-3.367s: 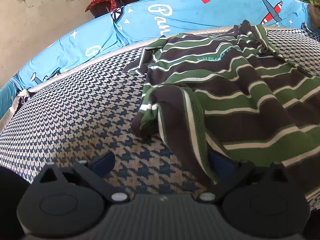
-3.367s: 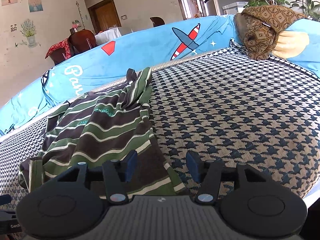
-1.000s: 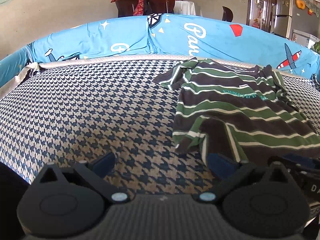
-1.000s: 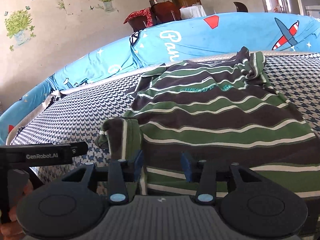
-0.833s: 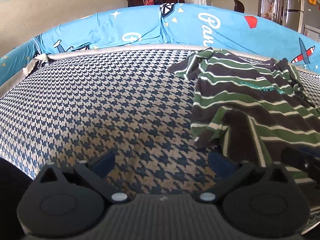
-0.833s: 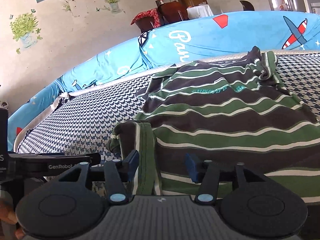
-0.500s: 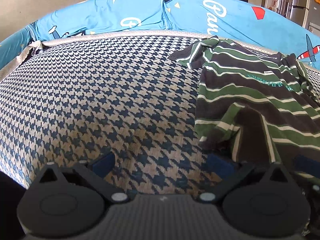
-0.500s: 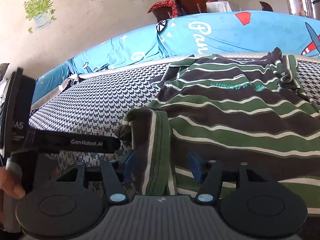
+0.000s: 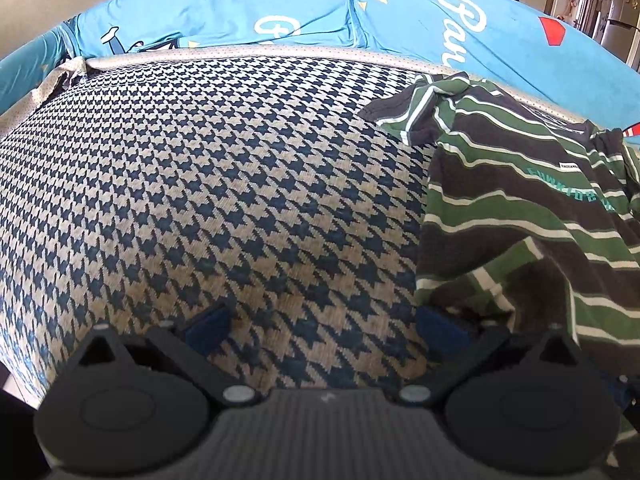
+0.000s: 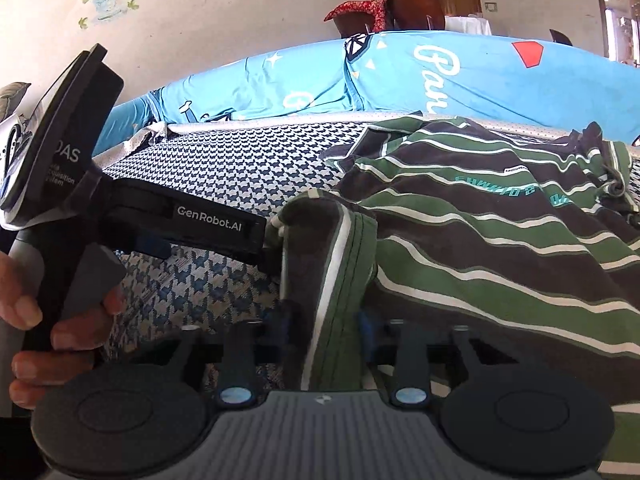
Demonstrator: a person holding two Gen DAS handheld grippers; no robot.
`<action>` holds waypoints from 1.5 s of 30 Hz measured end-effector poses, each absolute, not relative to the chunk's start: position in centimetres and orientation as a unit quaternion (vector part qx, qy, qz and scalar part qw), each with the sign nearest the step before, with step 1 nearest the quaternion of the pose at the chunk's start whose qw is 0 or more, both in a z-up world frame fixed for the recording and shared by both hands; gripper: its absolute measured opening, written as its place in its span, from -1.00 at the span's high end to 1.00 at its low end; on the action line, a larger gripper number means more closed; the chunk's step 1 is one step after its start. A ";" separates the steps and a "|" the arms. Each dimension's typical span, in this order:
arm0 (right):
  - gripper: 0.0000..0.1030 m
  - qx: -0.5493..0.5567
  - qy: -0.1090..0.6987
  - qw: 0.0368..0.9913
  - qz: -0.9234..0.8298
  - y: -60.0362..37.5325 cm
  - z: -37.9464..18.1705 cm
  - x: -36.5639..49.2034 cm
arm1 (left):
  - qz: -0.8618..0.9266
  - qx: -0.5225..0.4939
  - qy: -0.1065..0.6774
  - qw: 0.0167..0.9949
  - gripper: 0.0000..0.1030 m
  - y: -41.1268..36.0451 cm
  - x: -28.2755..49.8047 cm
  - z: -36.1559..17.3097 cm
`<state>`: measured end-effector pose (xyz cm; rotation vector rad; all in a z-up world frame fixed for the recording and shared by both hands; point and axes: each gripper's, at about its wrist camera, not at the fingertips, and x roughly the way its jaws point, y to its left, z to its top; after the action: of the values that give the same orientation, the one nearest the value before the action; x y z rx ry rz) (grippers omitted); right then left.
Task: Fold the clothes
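A green and dark brown striped shirt (image 9: 520,208) lies spread on the houndstooth cover (image 9: 200,180), with its near left corner folded over. My left gripper (image 9: 322,326) is open just above the cover, and its right finger (image 9: 440,330) touches the folded corner's edge. In the right wrist view the shirt (image 10: 480,240) fills the right half. My right gripper (image 10: 326,330) is shut on the raised, folded hem (image 10: 332,264). The left gripper's body (image 10: 216,228) reaches in from the left, and its tip is hidden behind the fold.
Blue printed cushions (image 9: 320,8) run along the far edge of the cover. A hand (image 10: 24,312) holds the left gripper's handle at the left border. The cover's near left edge drops off (image 9: 16,360). Chairs and a wall stand beyond the cushions (image 10: 400,76).
The right gripper's fingers have drawn together on the shirt's folded hem. The left gripper has come lower and nearer to that corner, and both views have swung to the left.
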<state>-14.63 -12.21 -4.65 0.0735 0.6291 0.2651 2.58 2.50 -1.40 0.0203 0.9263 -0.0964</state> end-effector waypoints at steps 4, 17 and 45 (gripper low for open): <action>0.83 0.047 0.308 0.935 0.172 -12.0 -4.0 -15.4 | -0.035 -0.010 0.445 0.895 -1.00 3.2 2.9 -1.2; 0.68 -0.127 0.333 0.880 0.314 -6.6 -5.1 -20.4 | -0.041 -0.028 0.422 0.905 -1.00 4.9 1.6 0.8; 0.45 -0.157 0.276 0.902 0.294 -2.6 -4.4 -20.2 | -0.039 -0.024 0.407 0.912 -1.00 5.6 0.6 2.1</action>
<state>-20.24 -2.58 -4.44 -0.3249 0.5698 0.6086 0.63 5.57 2.11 -0.0500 0.8378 -0.0802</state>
